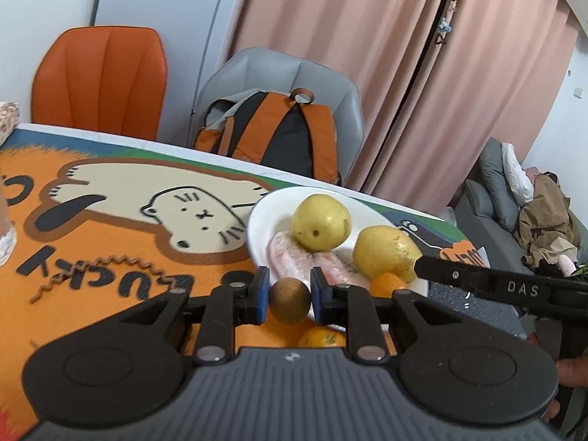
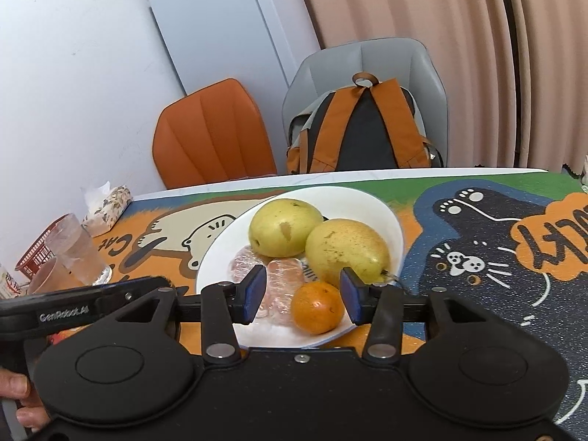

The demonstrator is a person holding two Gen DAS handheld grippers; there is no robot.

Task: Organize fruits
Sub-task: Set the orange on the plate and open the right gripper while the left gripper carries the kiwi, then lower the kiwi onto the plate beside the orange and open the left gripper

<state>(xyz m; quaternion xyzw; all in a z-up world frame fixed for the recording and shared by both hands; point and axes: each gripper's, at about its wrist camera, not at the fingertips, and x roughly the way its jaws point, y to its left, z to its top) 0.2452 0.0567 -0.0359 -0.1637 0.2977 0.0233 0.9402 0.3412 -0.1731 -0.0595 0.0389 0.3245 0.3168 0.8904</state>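
My left gripper (image 1: 287,298) clamps a brown fruit (image 1: 290,300) at the white plate's (image 2: 371,202) near rim; my right gripper (image 2: 303,294) hangs apart (nothing held) over the plate's two pears (image 2: 284,228), orange (image 2: 316,307) and wrapped pieces (image 2: 283,275).

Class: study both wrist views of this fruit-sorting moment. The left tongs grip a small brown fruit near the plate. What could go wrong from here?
1. The brown fruit is round and pinched only at its sides by the left tongs; it might slip out.
2. The white plate already holds two pears and an orange, so an added fruit could roll off.
3. The right tongs hover open over the plate and may collide with the left.
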